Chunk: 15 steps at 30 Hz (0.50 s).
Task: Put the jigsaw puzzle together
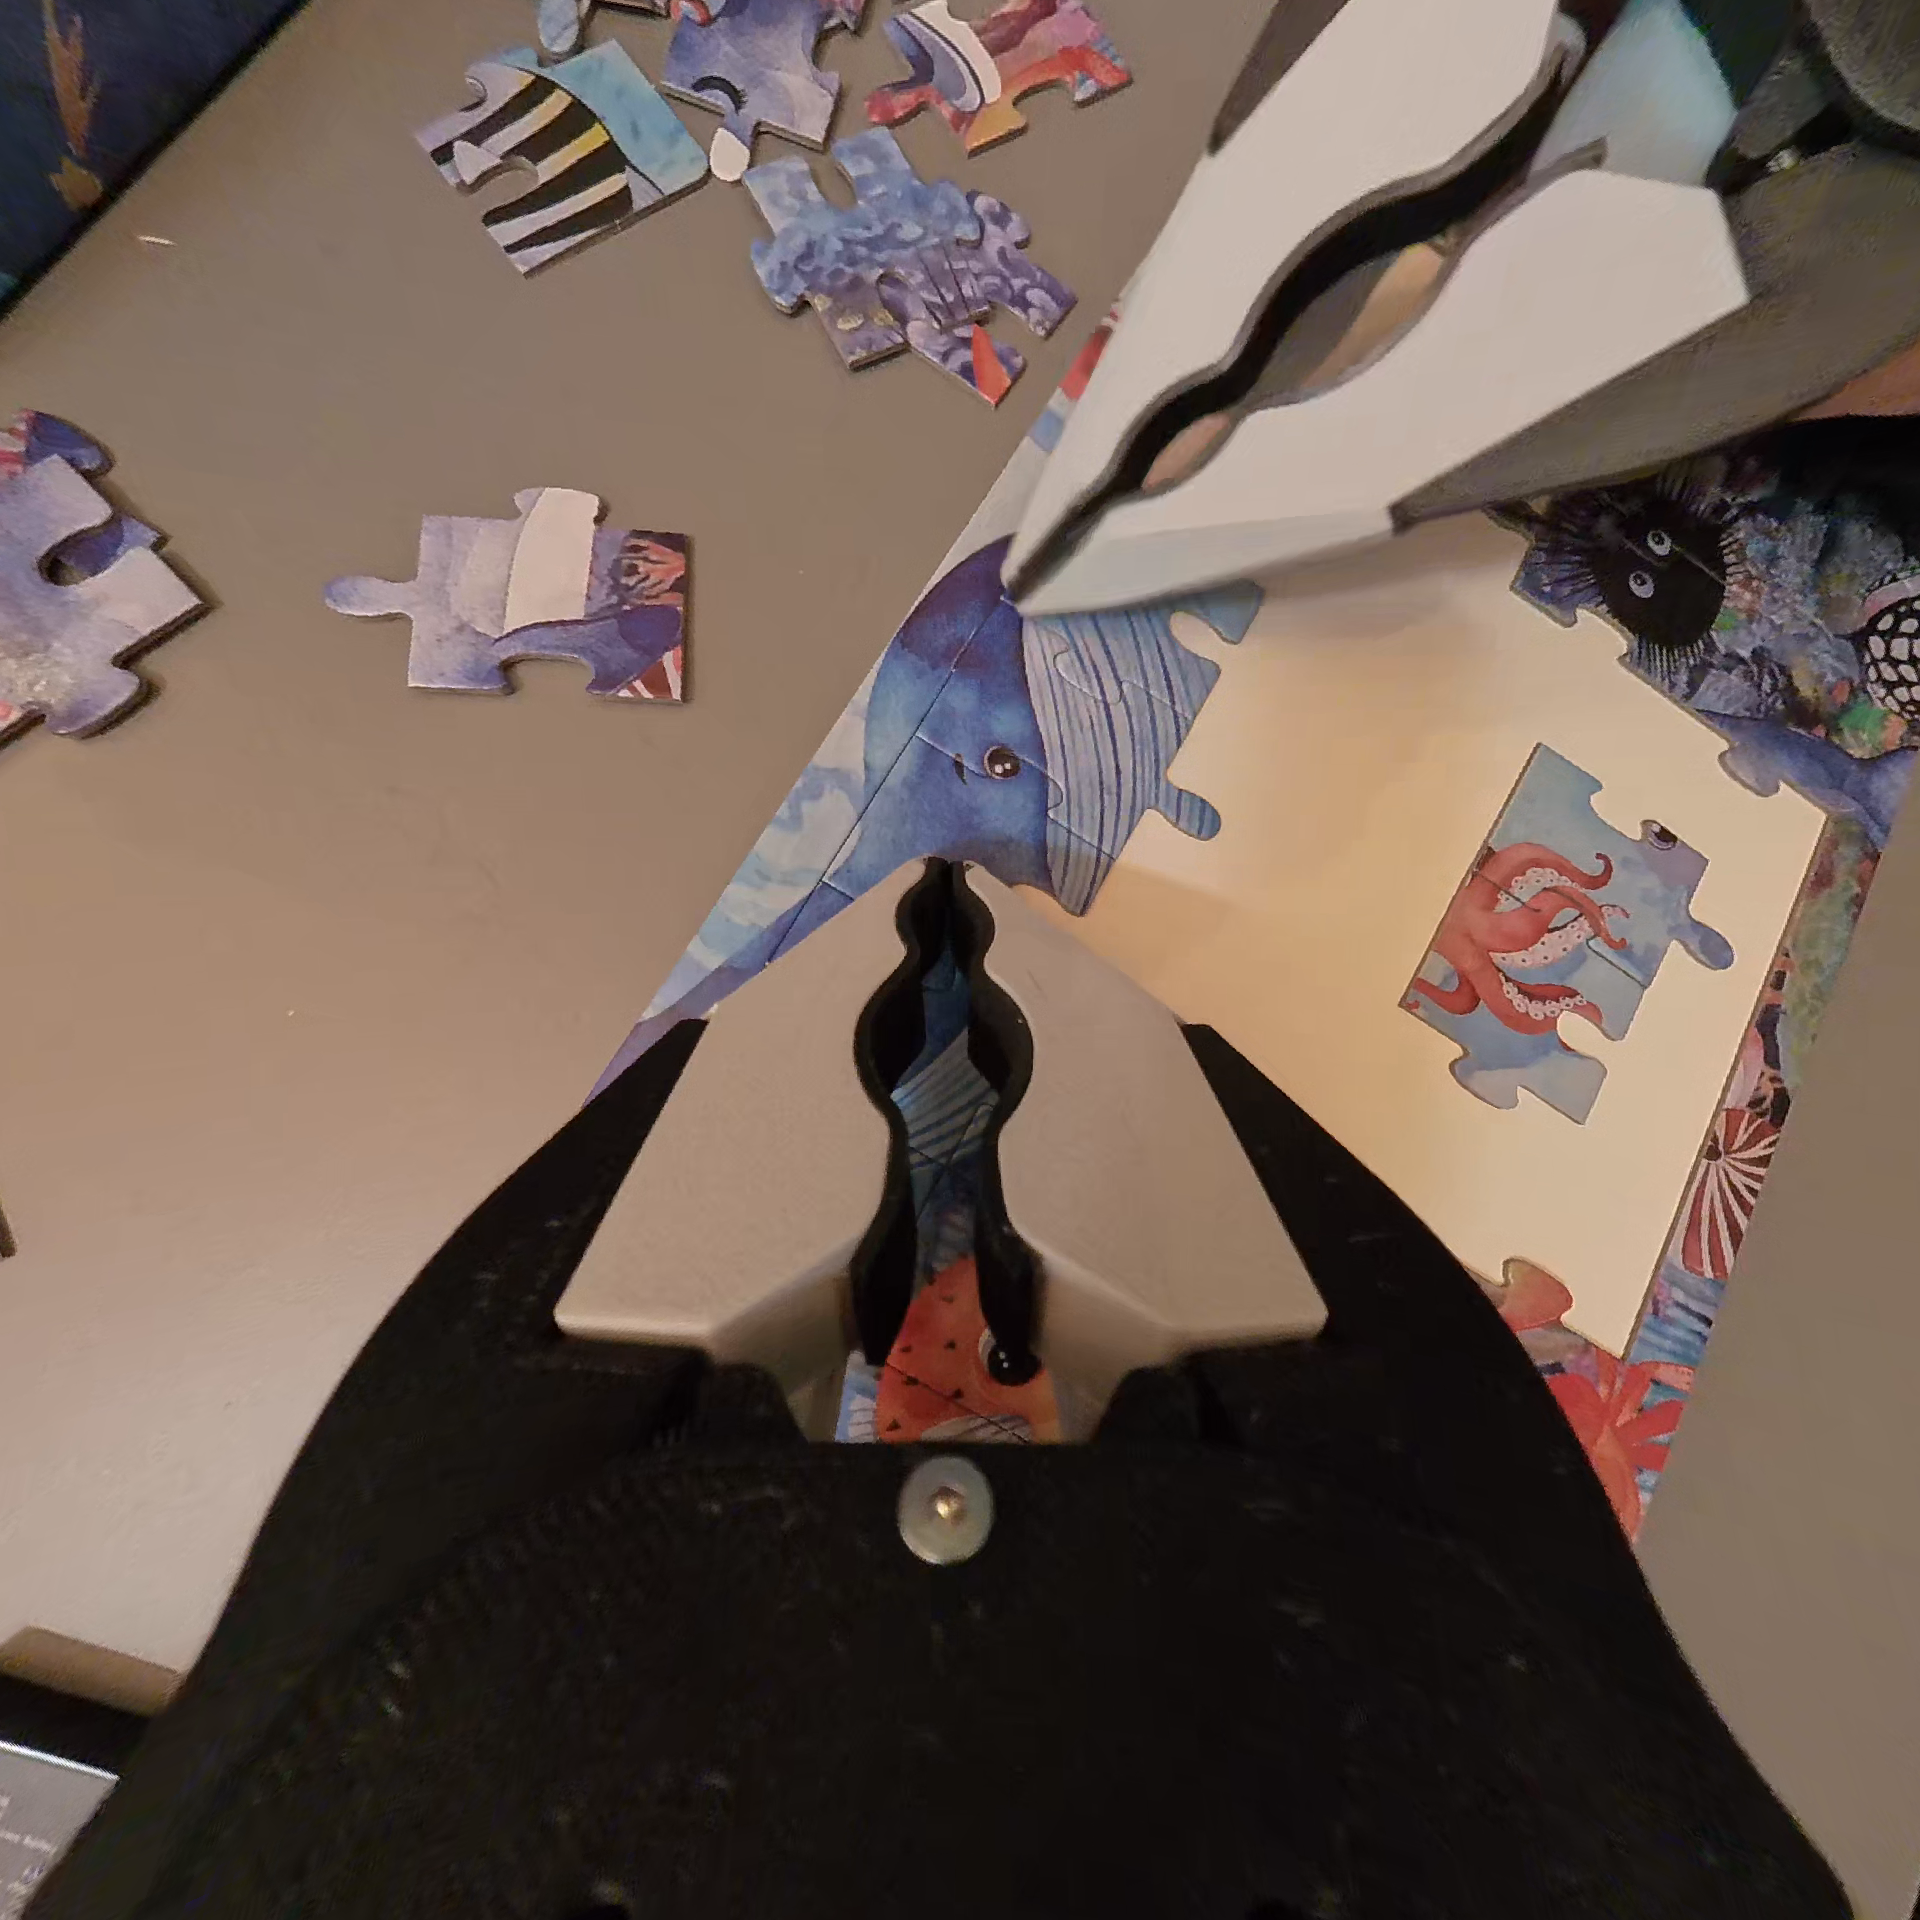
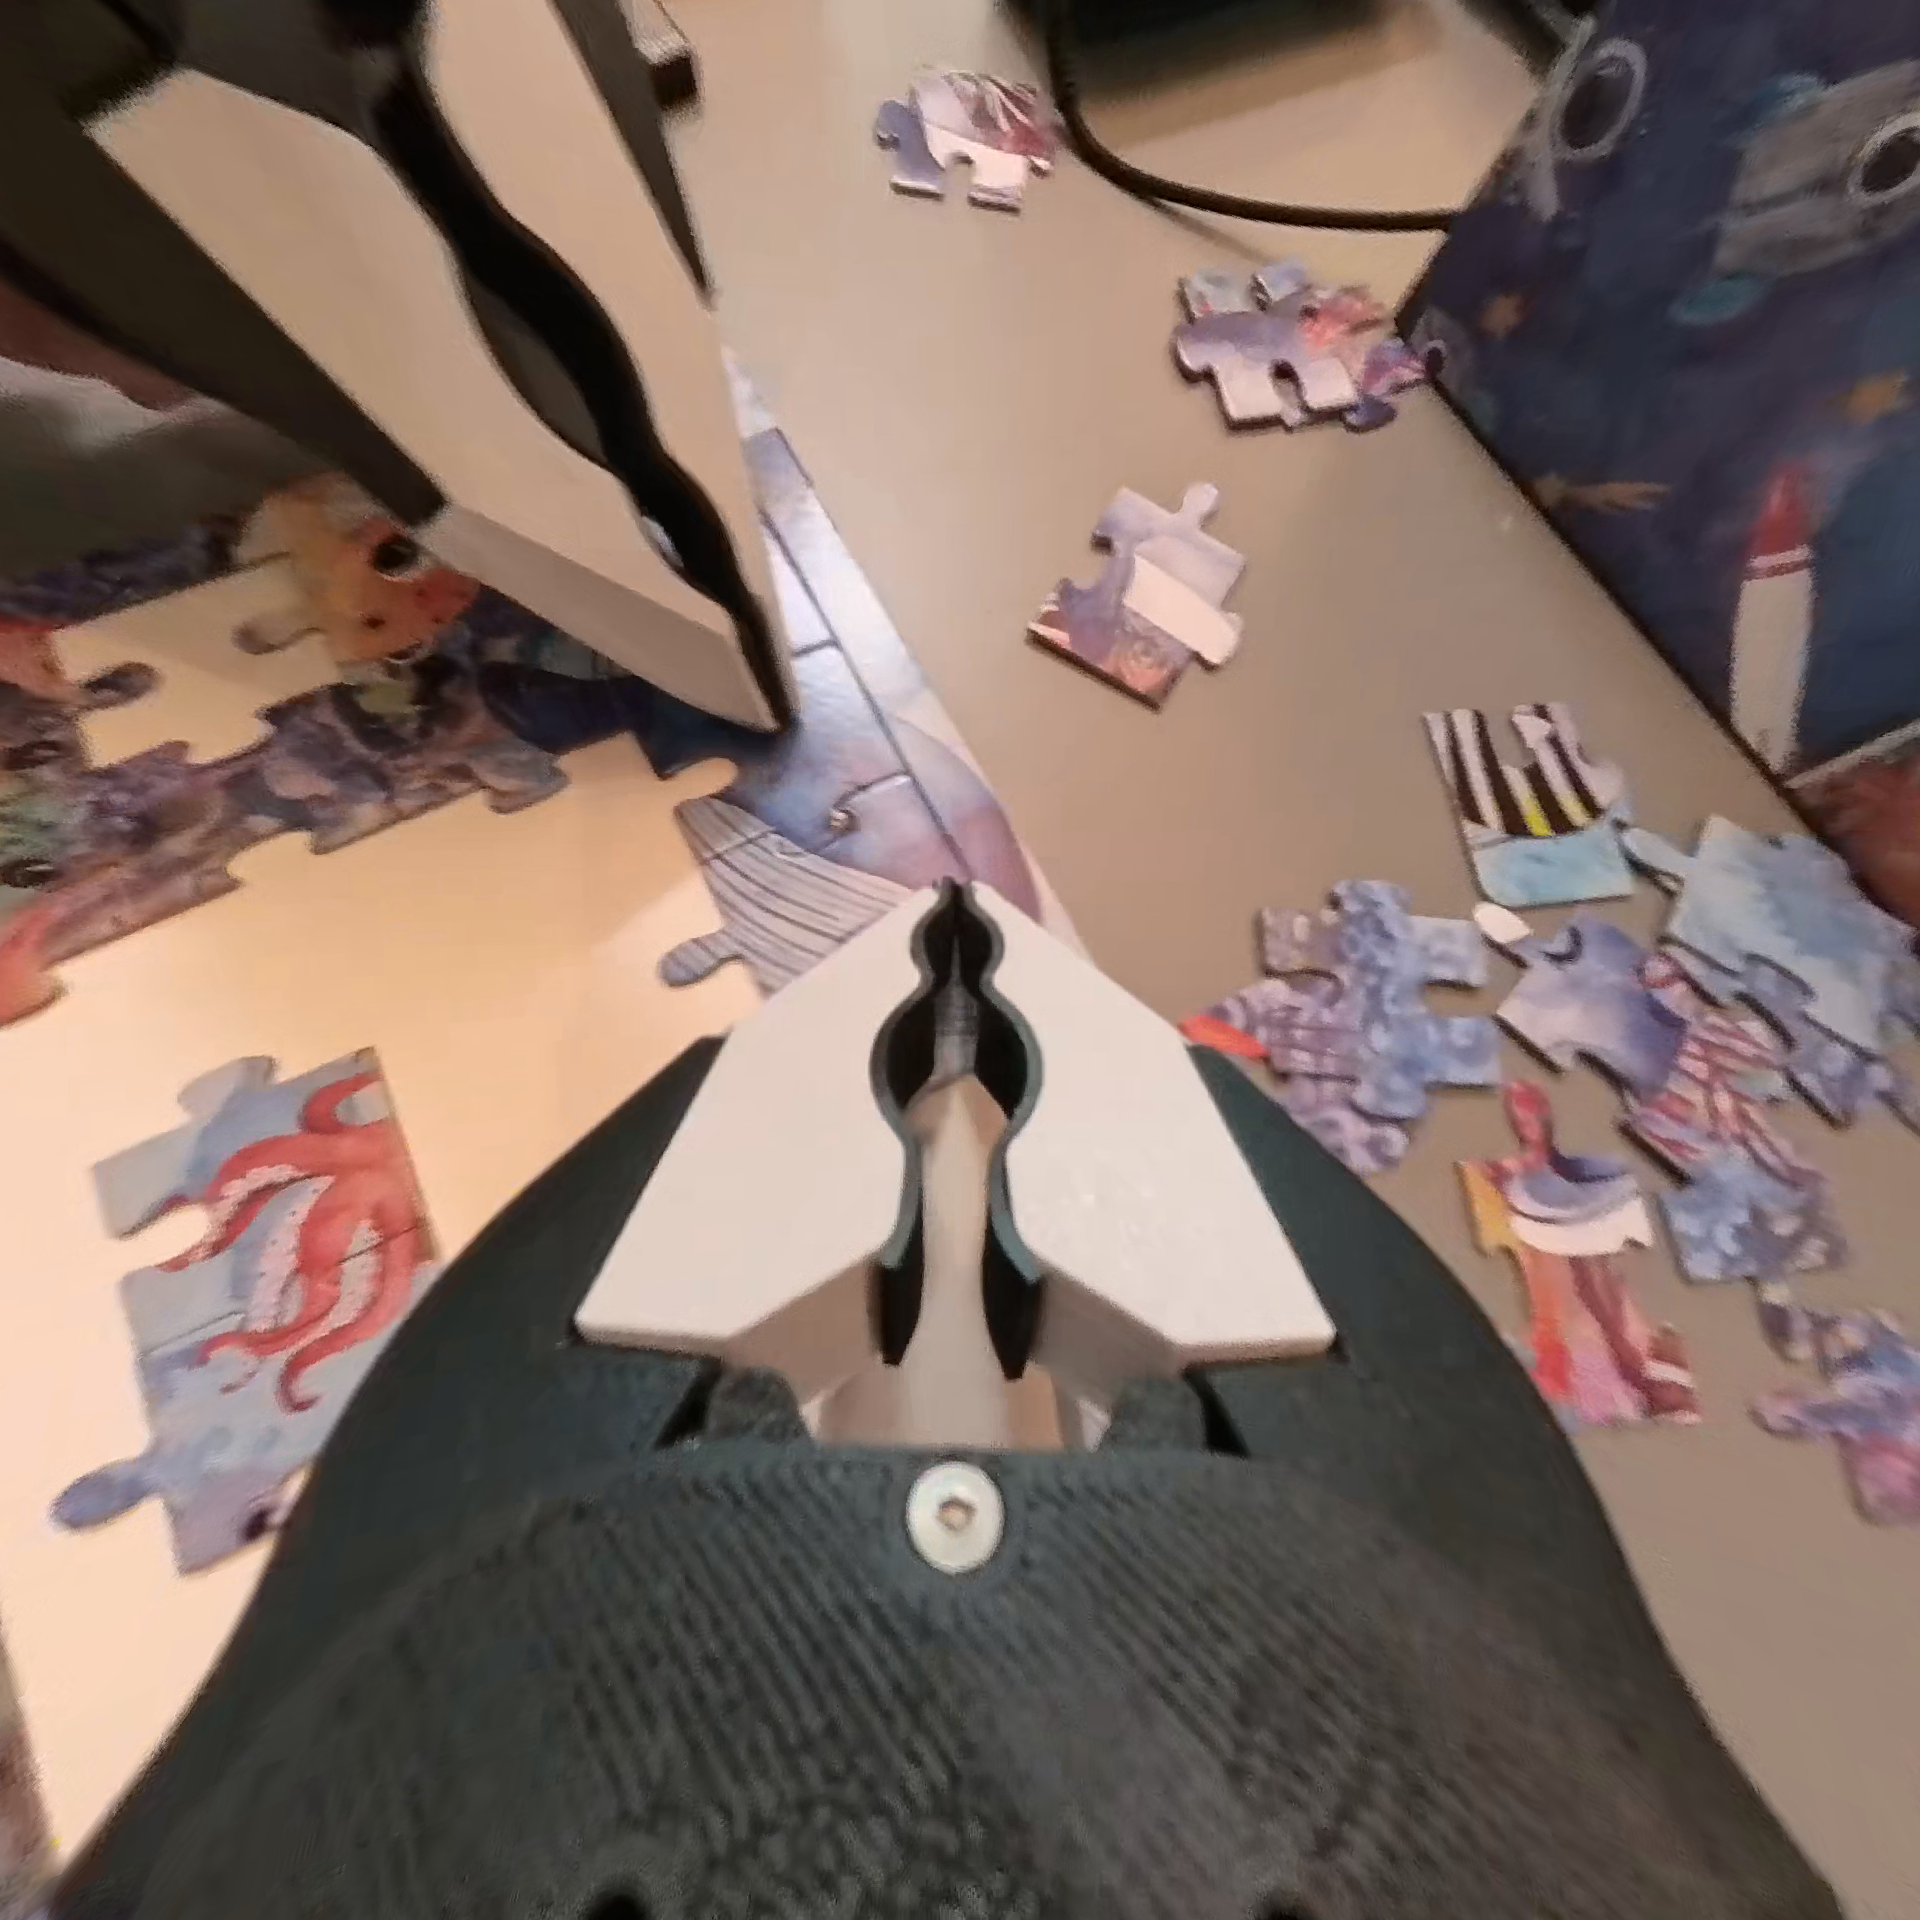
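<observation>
Both your left gripper (image 1: 948, 868) and right gripper (image 2: 954, 891) are pressed together, empty, over the whale section (image 1: 997, 748); pinch the thin, stiff, light loose pieces (image 1: 540, 603) by an edge.

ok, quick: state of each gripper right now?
Left gripper: jaws closed, holding nothing, tips over the whale section.
Right gripper: jaws closed, holding nothing, tips also at the whale section.

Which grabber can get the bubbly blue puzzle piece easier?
Probably the right gripper: the bubbly blue piece lies on the grey table just beside its shut fingers, while the left gripper points at the whale, farther from it.
</observation>
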Motion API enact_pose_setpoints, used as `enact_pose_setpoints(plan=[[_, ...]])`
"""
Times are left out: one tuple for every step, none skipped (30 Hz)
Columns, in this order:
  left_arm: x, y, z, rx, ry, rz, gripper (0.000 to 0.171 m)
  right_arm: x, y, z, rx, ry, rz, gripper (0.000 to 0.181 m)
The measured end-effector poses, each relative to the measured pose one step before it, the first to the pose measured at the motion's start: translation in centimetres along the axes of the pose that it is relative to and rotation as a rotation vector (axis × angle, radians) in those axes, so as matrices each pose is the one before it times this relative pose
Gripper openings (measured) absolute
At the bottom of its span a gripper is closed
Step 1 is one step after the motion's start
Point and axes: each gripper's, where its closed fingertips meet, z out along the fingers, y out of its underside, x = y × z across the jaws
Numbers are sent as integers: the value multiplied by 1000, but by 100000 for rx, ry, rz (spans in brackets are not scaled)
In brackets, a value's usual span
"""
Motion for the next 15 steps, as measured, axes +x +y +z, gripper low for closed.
enact_pose_setpoints(plan=[[-2,-10,12,111,37,-237,0,-830,-359,-43,2375,-4388,273,0],[2,-7,0,95,-18,-117,0,-897,-378,54,2063,-4078,-340,0],[-6,-6,6,-6,-55,33,0,-785,-322,160,1614,-3204,-563,0],[-1,-9,-2,1,-100,18,0,-557,-87,269,79,-1878,-836,0],[4,-5,6,40,-118,17,0,-173,247,311,-2031,127,-1349,0],[-9,-12,9,39,-98,-15,0,27,210,228,-1670,946,-1279,0],[3,-10,9,53,-88,-28,0,220,36,53,-375,1517,-53,0],[-3,-3,2,21,-56,-68,0,416,63,-62,-310,1988,1009,0],[-4,-10,1,90,-2,-133,0,695,153,-119,-603,3317,1016,0],[-2,-8,1,79,8,-147,0,863,239,-202,-822,4235,3,0],[5,-8,4,57,2,-71,0,872,297,-258,-1055,4194,-765,0],[-2,-6,7,25,-45,116,0,800,302,-295,-771,3603,-655,0],[-5,-10,1,-150,-253,405,0,591,116,-355,541,2223,-182,0],[-117,-48,-10,-411,-1395,658,0,381,-125,-475,2164,743,336,0],[-501,-93,-119,-295,-4270,1080,0,327,-260,-587,3165,446,715,0]])
